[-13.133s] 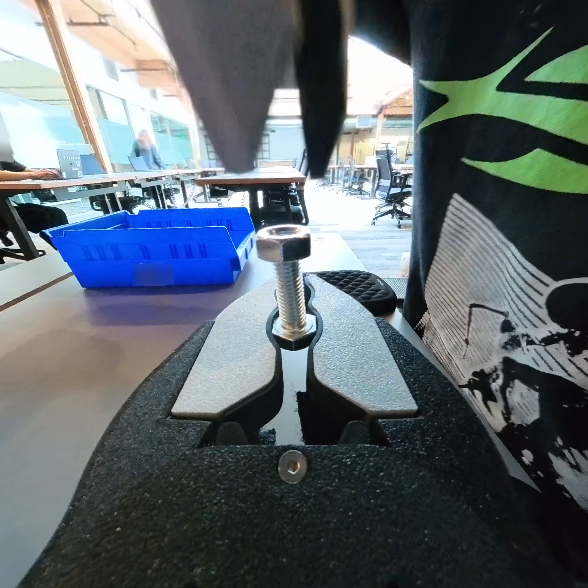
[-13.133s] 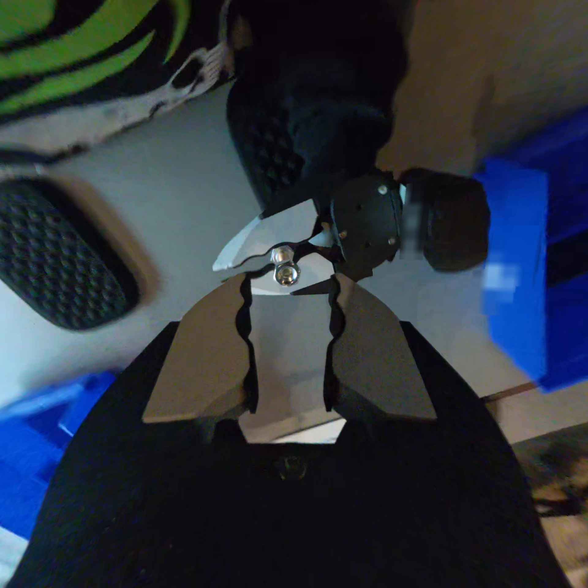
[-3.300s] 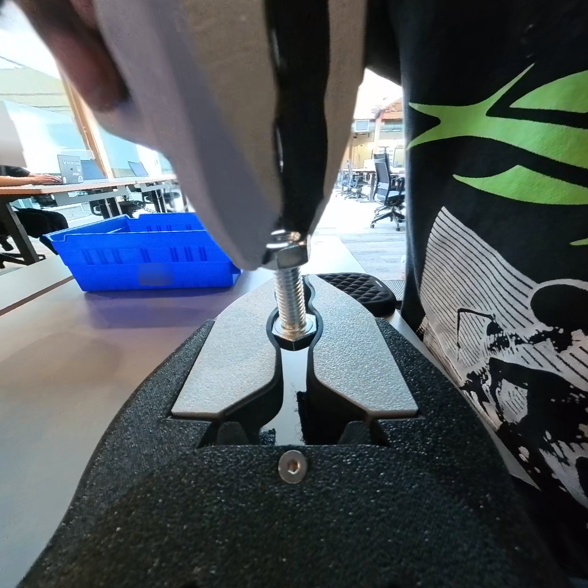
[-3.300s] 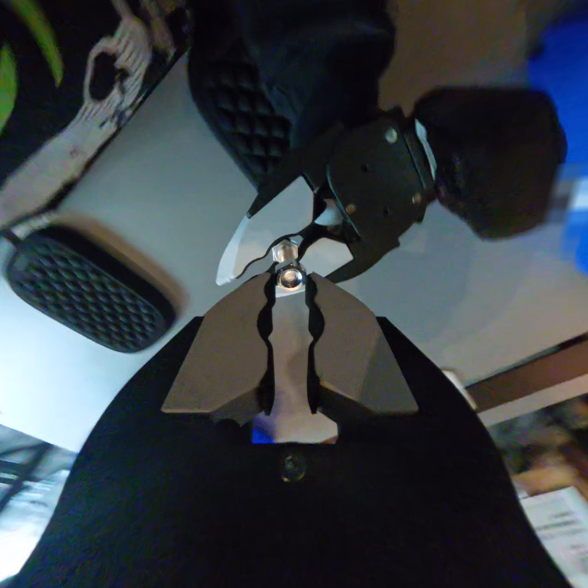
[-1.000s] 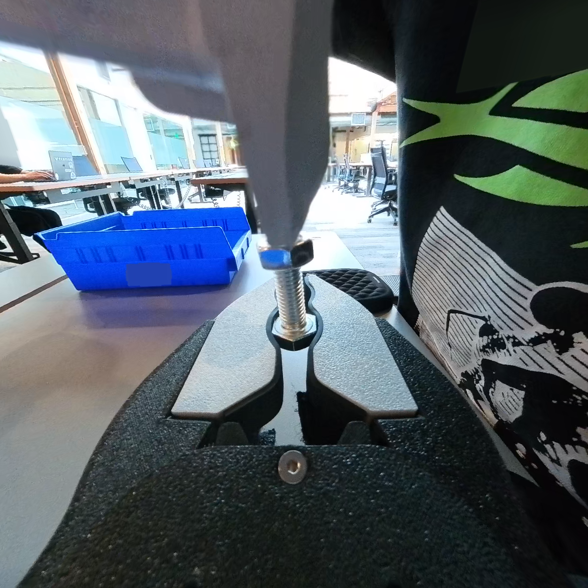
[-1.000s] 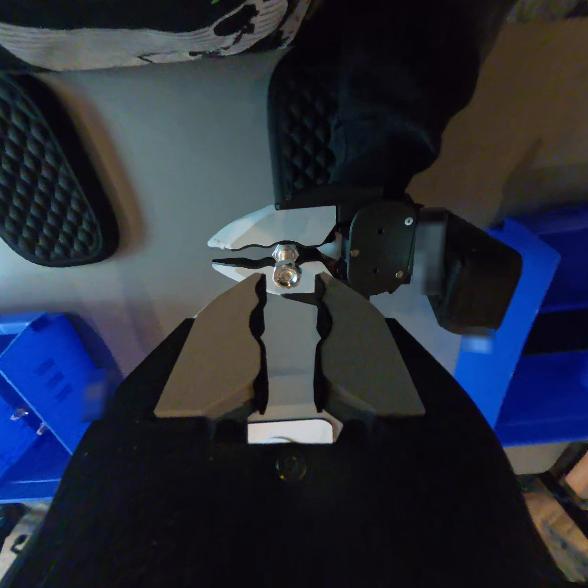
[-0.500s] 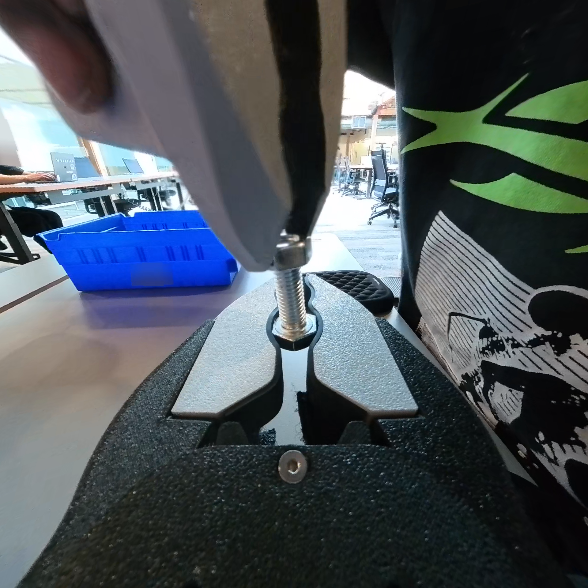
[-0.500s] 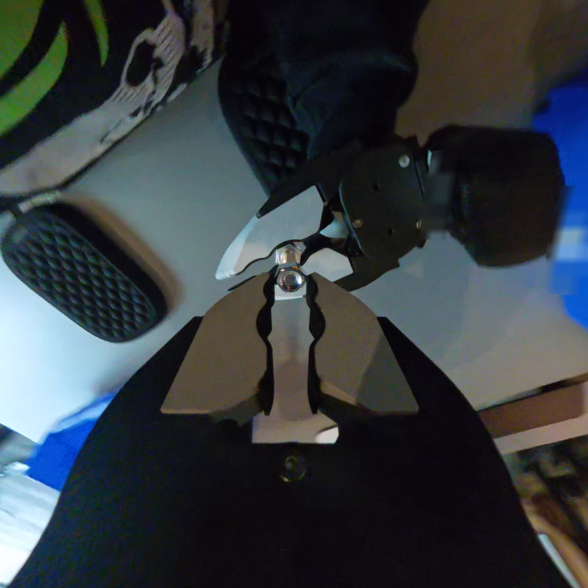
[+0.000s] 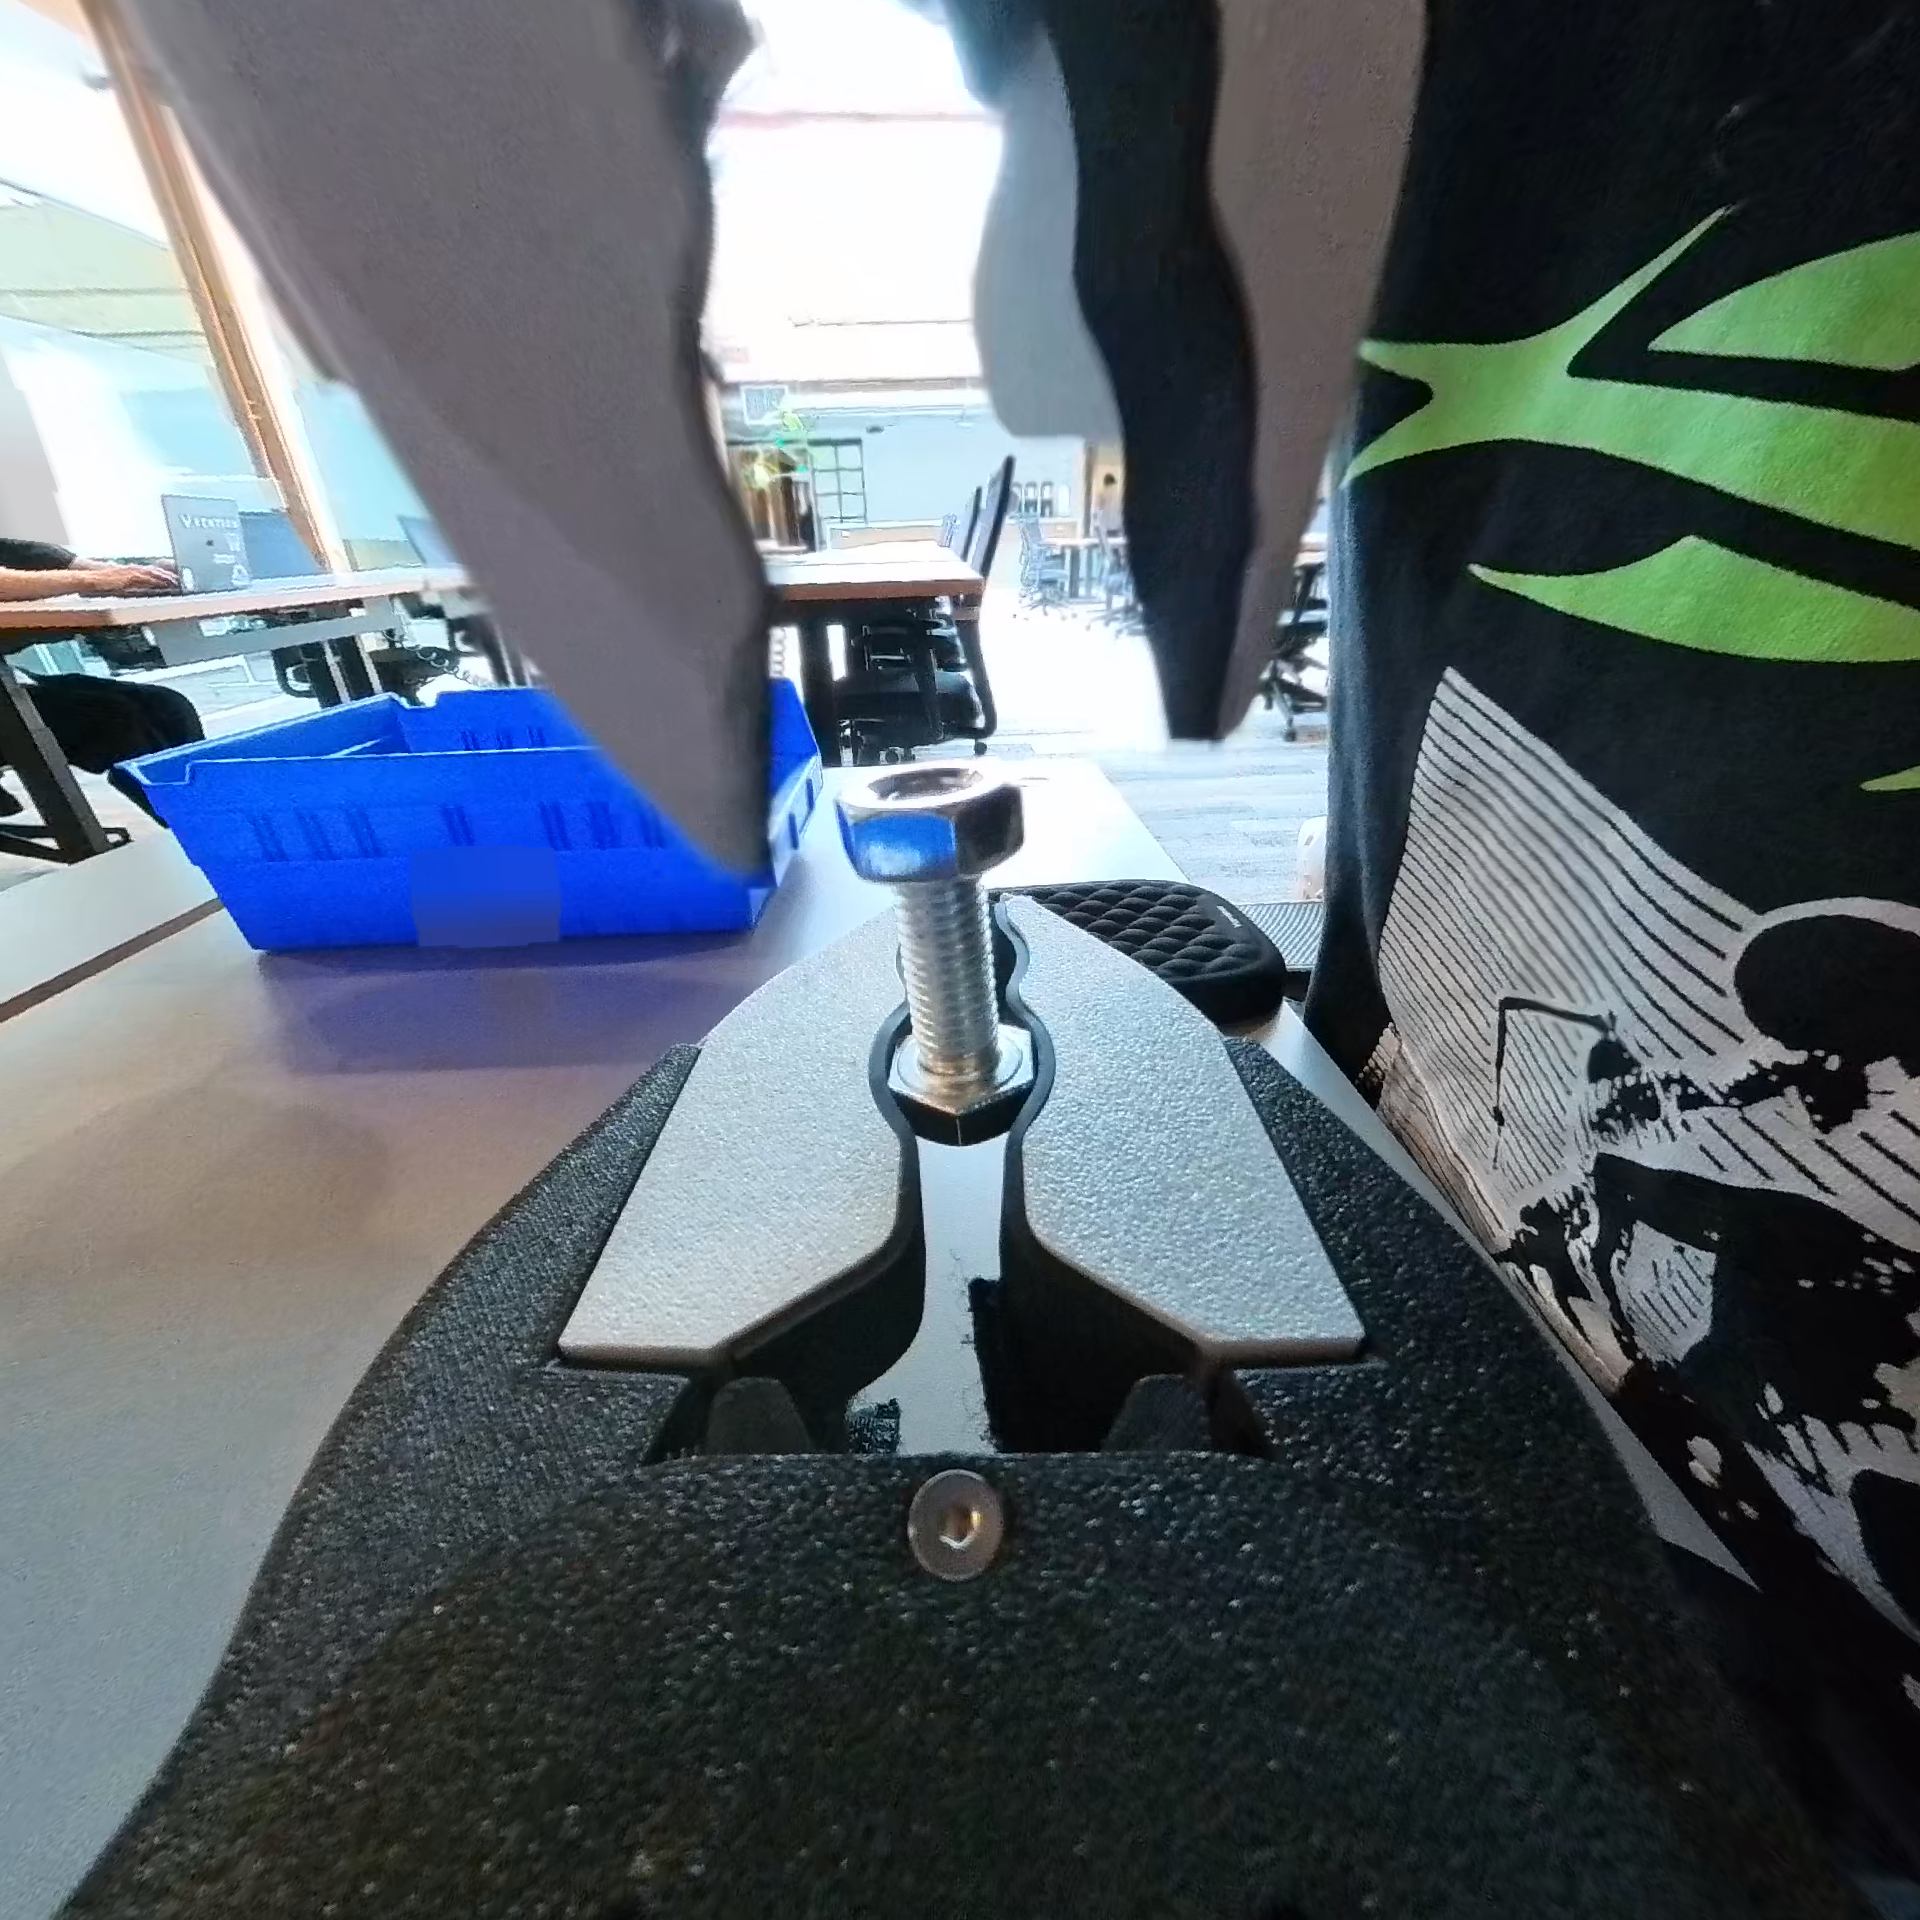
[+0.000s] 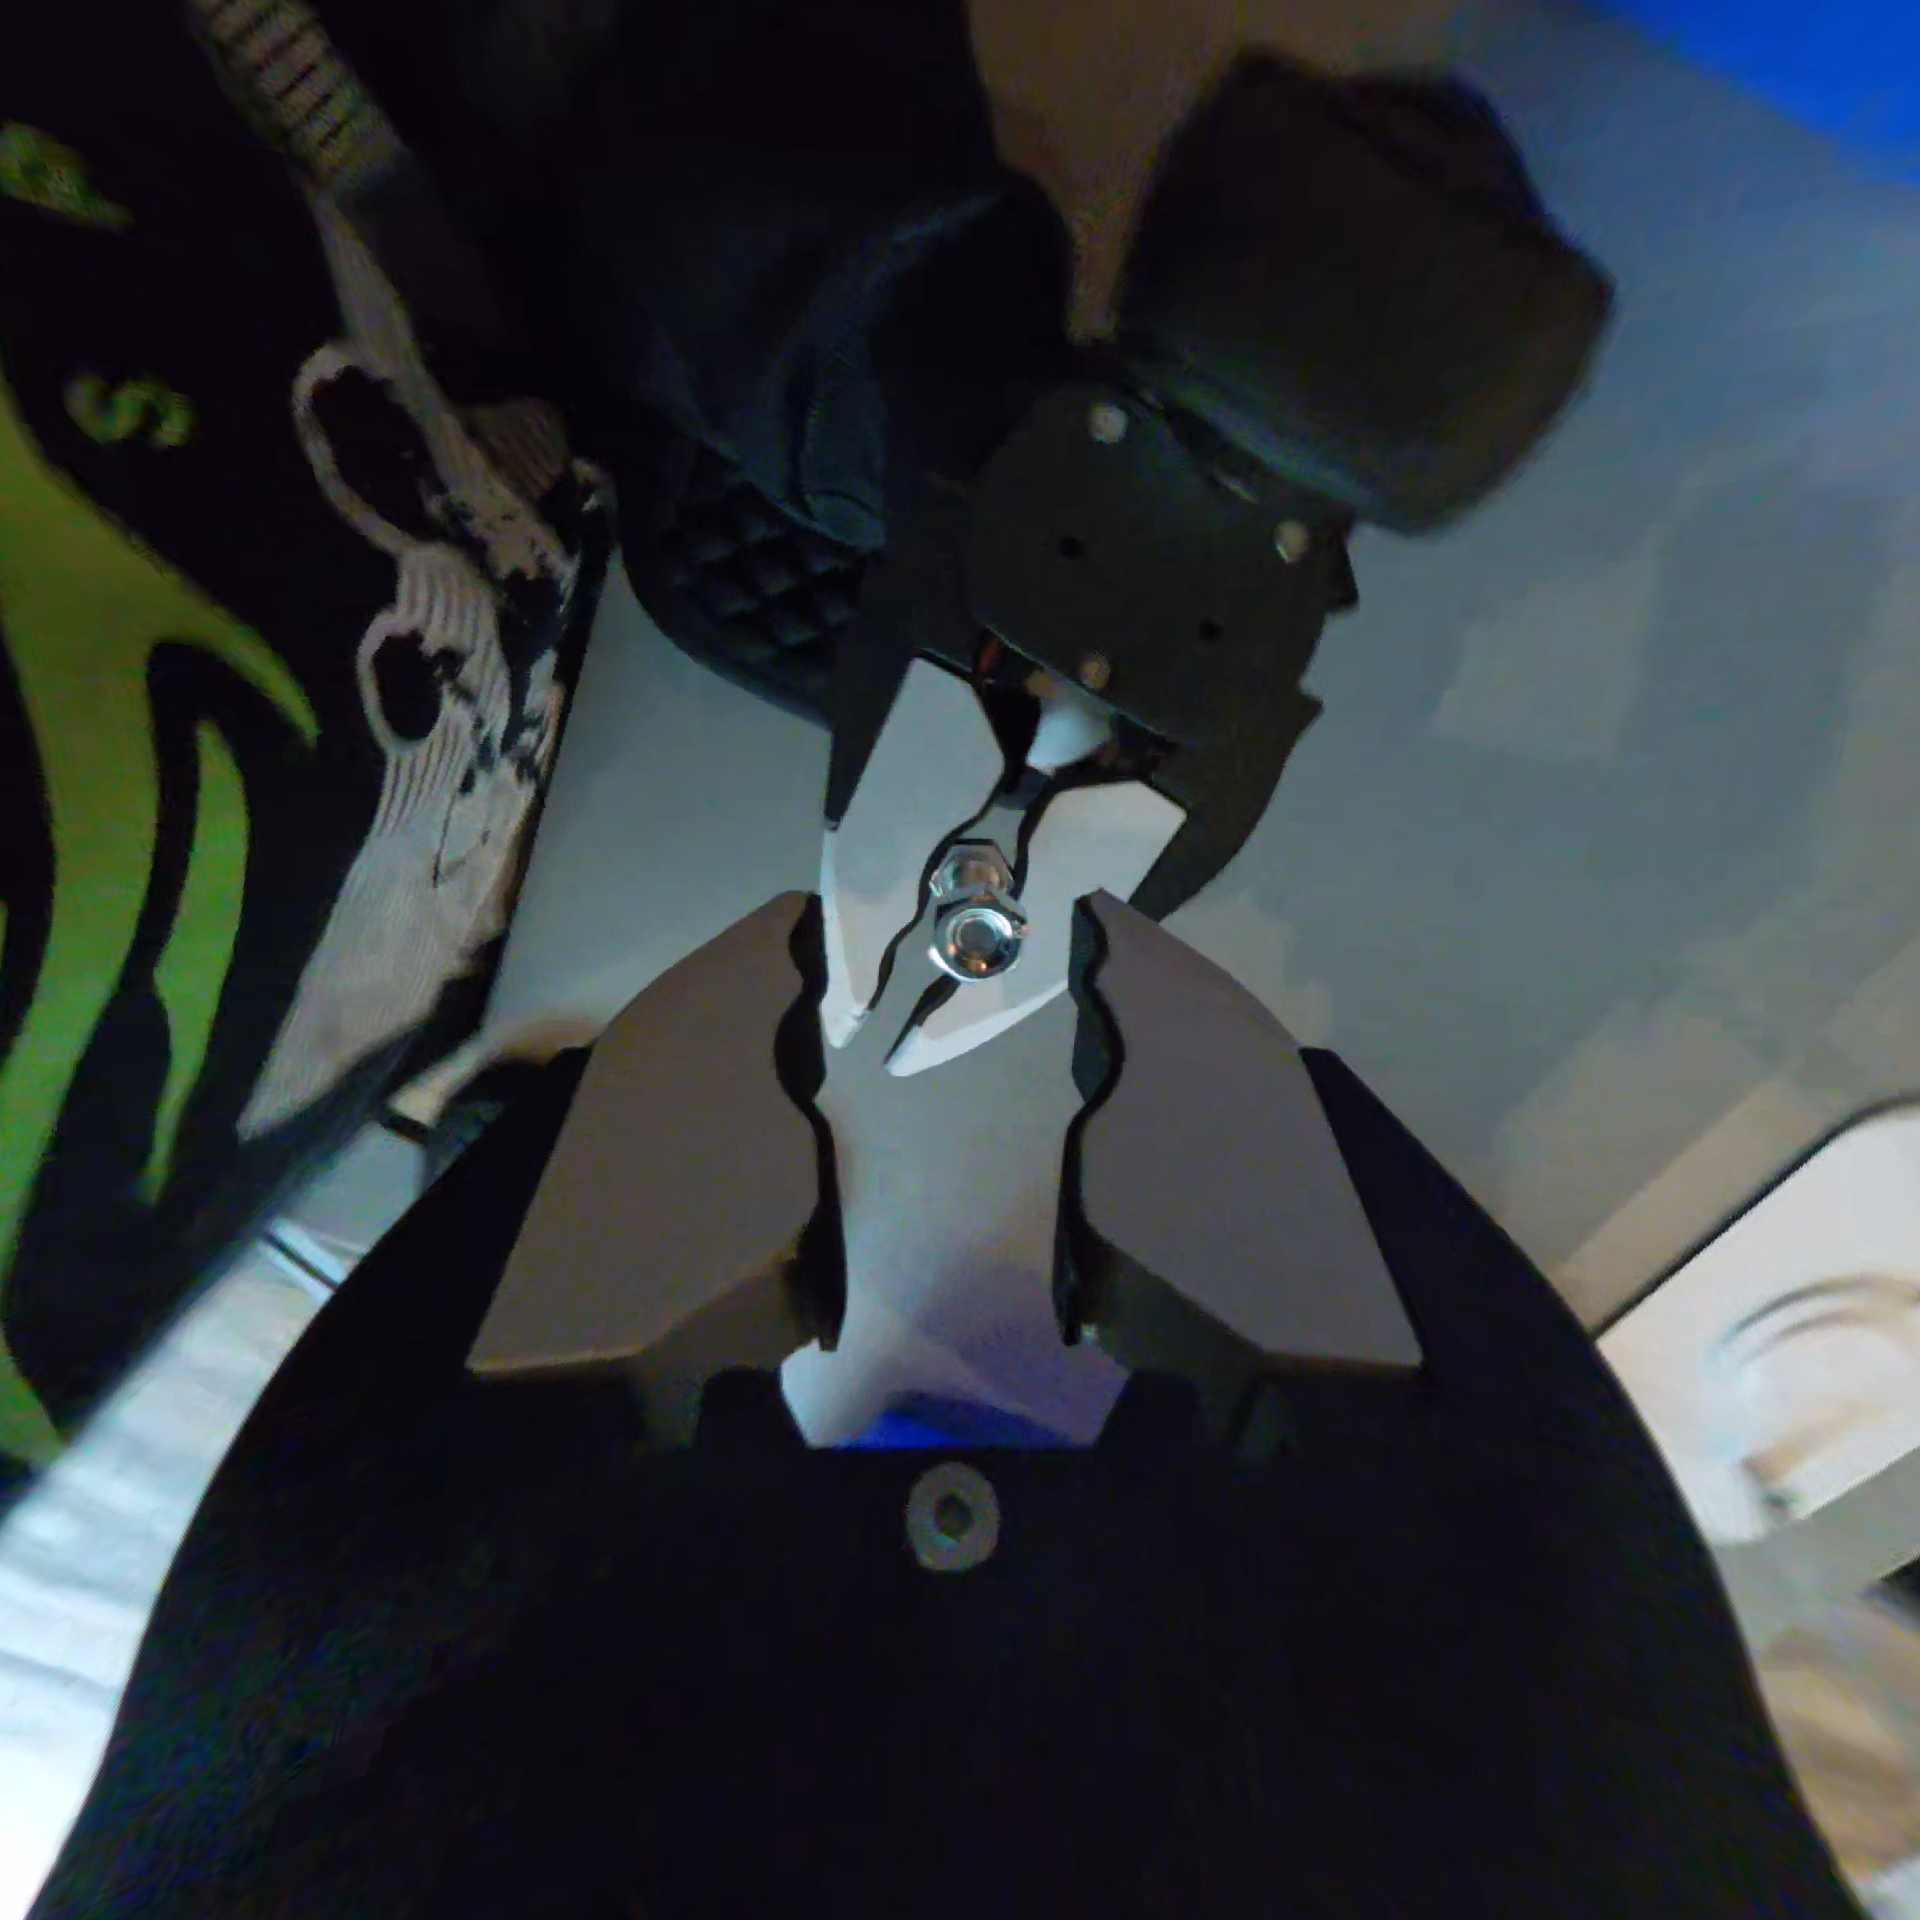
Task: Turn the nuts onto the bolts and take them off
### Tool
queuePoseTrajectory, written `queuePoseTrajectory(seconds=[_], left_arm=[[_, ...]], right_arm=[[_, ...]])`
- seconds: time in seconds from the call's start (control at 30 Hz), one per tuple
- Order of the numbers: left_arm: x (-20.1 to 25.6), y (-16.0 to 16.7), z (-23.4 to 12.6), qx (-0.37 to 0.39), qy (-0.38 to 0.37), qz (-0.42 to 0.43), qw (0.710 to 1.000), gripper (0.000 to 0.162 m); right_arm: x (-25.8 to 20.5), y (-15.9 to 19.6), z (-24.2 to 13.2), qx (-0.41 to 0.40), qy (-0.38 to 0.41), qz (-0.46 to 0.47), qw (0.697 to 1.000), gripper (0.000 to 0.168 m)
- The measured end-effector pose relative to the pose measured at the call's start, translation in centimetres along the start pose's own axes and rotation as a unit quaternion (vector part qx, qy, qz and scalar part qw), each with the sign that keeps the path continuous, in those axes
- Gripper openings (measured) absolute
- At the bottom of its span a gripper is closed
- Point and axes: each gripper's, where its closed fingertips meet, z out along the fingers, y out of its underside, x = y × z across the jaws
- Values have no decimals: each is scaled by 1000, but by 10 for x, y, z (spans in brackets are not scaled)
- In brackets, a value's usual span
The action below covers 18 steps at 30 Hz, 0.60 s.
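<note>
My left gripper is shut on the hex head of a silver bolt, which stands upright with its thread pointing up. A silver nut sits on the top end of the thread. My right gripper hangs over it from above, jaws open, one finger on each side and clear of the nut. In the right wrist view, looking down, the right gripper is open around the nut, with the left gripper below it.
A blue plastic bin stands on the grey table at the back left. A black padded wrist rest lies behind the bolt. A person's black shirt with a green print fills the right side. Office desks and chairs stand beyond.
Half a second ago the right gripper was shut on the nut. Its jaws have now opened and let go of the nut, and it has turned about the bolt. The left gripper has not moved.
</note>
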Motion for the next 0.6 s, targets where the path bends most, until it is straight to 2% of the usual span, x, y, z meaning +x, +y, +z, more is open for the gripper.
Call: queuePoseTrajectory(seconds=[0.1,0.17,0.23,0.43,0.6], left_arm=[[0,-1,0,2,0,-1,1000,10],[0,0,0,1,1,0,1000,10],[0,-1,0,2,1,0,1000,10],[1,-1,0,3,2,0,1000,10],[1,-1,-1,5,4,-1,1000,10]], right_arm=[[2,-6,-12,8,3,-180,984,47],[3,-7,-18,7,6,-314,949,44],[1,-5,-18,-2,-10,-404,915,38],[3,2,-6,-35,-47,-489,870,35],[5,3,2,-37,-45,-512,857,21]])
